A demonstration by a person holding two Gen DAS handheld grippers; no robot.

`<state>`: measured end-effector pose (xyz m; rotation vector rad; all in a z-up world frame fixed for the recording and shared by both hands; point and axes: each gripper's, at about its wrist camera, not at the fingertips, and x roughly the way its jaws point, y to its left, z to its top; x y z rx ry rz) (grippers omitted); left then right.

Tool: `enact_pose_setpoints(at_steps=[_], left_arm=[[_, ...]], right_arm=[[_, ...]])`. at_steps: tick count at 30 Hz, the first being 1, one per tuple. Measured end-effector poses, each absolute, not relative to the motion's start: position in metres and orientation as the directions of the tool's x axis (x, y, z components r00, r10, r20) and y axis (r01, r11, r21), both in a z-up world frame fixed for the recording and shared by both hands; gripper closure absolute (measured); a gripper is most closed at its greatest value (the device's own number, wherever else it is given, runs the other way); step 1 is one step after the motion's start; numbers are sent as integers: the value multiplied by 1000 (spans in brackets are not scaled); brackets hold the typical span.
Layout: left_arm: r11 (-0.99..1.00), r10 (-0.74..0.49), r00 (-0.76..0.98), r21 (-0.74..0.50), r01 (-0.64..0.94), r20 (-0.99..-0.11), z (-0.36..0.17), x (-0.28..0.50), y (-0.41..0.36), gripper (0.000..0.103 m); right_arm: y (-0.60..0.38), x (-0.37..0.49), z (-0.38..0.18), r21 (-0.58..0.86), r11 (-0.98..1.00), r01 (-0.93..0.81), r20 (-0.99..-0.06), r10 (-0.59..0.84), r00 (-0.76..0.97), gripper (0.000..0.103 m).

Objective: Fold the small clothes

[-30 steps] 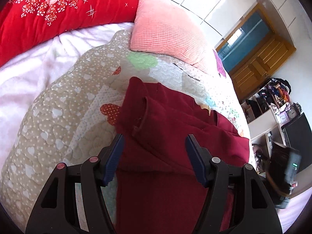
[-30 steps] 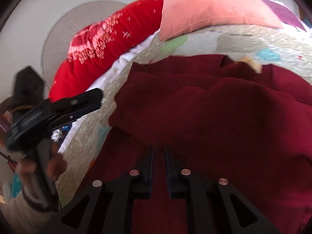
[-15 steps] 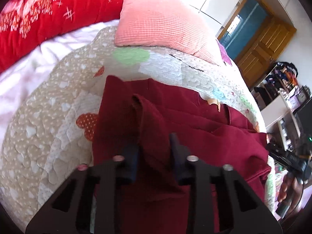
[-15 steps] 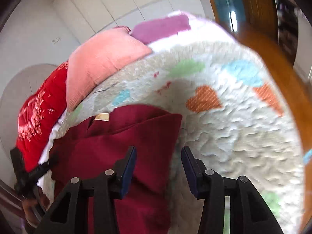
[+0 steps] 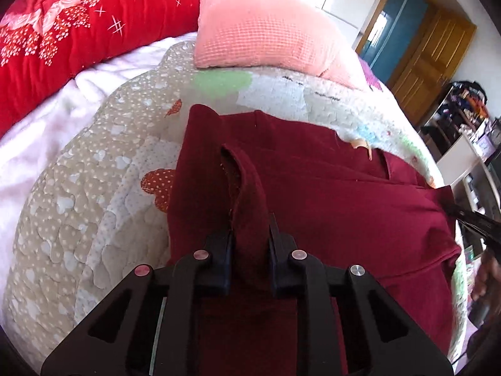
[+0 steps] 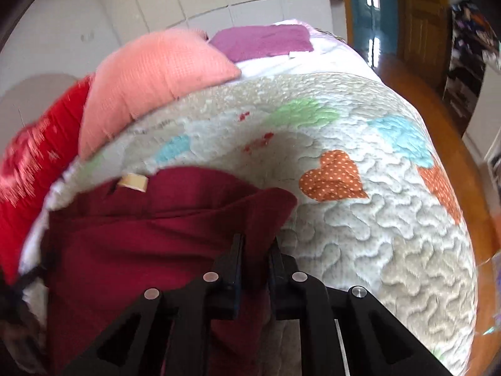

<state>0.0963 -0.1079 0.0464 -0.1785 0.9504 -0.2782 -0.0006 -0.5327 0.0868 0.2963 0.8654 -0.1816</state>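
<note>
A dark red garment [image 5: 328, 194] lies spread on a quilted heart-pattern bedspread [image 5: 78, 206]. My left gripper [image 5: 249, 235] is shut on a raised fold of the garment near its left edge. In the right wrist view the same garment [image 6: 141, 238] shows with a tan neck label [image 6: 133, 182]. My right gripper [image 6: 255, 250] is shut on the garment's right edge, where the fabric bunches up between the fingers. The other gripper's black tip shows at the right edge of the left wrist view [image 5: 469, 219].
A pink pillow [image 5: 260, 31] and a red floral quilt [image 5: 72, 31] lie at the head of the bed. A purple cloth [image 6: 263, 40] lies behind the pillow. A wooden door [image 5: 429, 59], shelves and the wooden floor [image 6: 438, 125] are to the right of the bed.
My left gripper closed on a fold of the garment and lifted it. My right gripper let go, swung to the garment's right edge and closed on it.
</note>
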Motion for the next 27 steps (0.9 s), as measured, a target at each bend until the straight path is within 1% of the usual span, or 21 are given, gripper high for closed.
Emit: enact_pose_setpoints(at_steps=[2, 3, 5, 7, 11, 12, 15, 16, 18, 19, 22, 24, 25, 27], left_arm=[[944, -326, 542, -300, 140, -775, 45, 98, -104, 83], [943, -327, 540, -308, 128, -775, 45, 100, -102, 82], [940, -333, 537, -319, 123, -775, 45, 99, -101, 82], [941, -330, 540, -315, 125, -774, 46, 98, -102, 82], [944, -324, 535, -302, 132, -780, 49, 96, -101, 79], [945, -321, 535, -298, 132, -782, 50, 96, -101, 77], [947, -315, 535, -295, 126, -784, 51, 95, -100, 76], [948, -313, 534, -293, 125, -785, 51, 95, -100, 76], [949, -309, 537, -290, 122, -785, 51, 94, -100, 75], [950, -307, 538, -289, 120, -785, 50, 93, -100, 75], [950, -305, 542, -290, 115, -783, 50, 89, -97, 74], [947, -310, 546, -303, 106, -779, 48, 83, -92, 73], [946, -313, 547, -306, 108, -777, 48, 81, -90, 73], [941, -327, 547, -316, 118, -771, 48, 77, -87, 73]], right_arm=[[-528, -14, 101, 230, 942, 246, -758, 14, 653, 92], [-520, -19, 105, 226, 950, 214, -757, 33, 653, 92], [-497, -26, 105, 161, 976, 146, -776, 34, 630, 92], [-482, -42, 90, 132, 984, 118, -812, 39, 582, 92], [-477, -76, 54, 158, 982, 107, -867, 86, 491, 92], [-479, -82, 51, 163, 980, 111, -870, 90, 485, 92], [-492, -94, 68, 222, 966, 135, -826, 113, 552, 92], [-497, -94, 78, 234, 961, 149, -798, 102, 593, 88], [-506, -88, 90, 231, 954, 192, -761, 54, 647, 76], [-508, -81, 92, 225, 951, 212, -758, 34, 652, 70], [-505, -56, 77, 176, 957, 232, -810, 7, 587, 70], [-495, -46, 61, 25, 973, 230, -845, -103, 525, 70], [-494, -44, 57, 11, 974, 226, -844, -112, 524, 69], [-502, -49, 59, 74, 962, 262, -836, -84, 542, 69]])
